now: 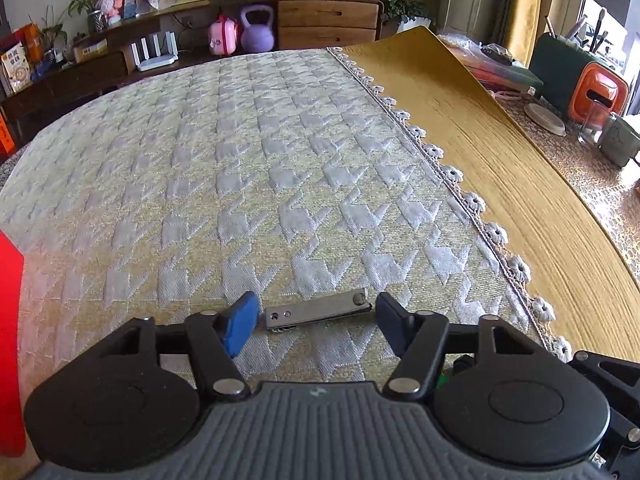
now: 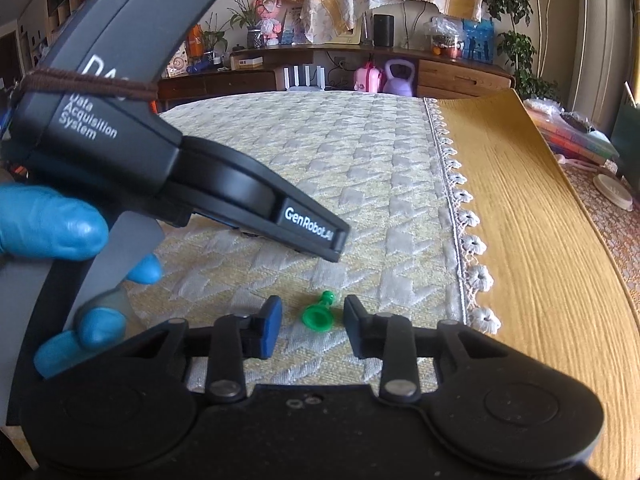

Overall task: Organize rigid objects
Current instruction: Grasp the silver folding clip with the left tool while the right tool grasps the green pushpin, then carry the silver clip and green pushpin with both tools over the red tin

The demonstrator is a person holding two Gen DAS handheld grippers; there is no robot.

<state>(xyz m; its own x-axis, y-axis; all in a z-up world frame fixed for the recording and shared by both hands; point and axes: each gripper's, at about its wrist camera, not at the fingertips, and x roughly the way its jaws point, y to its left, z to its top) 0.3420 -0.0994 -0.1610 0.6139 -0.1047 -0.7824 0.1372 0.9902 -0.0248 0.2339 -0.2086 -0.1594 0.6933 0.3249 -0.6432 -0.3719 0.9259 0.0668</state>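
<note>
A silver metal nail clipper [image 1: 316, 313] lies flat on the houndstooth cloth [image 1: 240, 160]. My left gripper [image 1: 316, 320] is open, low over the cloth, with the clipper lying between its blue fingertips [image 1: 240, 328]. A small green plastic piece [image 2: 318, 311] lies on the same cloth [image 2: 340, 160] in the right wrist view. My right gripper [image 2: 312, 326] is open with the green piece between its fingers, not touching them. The left gripper body [image 2: 160, 152], held by a blue-gloved hand [image 2: 48, 232], fills the left of that view.
A yellow-brown mat [image 1: 500, 160] lies to the right past a lace trim [image 1: 472, 200]. An orange-and-white box [image 1: 596, 92], a plate [image 1: 546, 118] and a glass [image 1: 592, 128] stand at the far right. A red object [image 1: 10, 340] sits at the left edge. A sideboard [image 1: 328, 20] stands behind.
</note>
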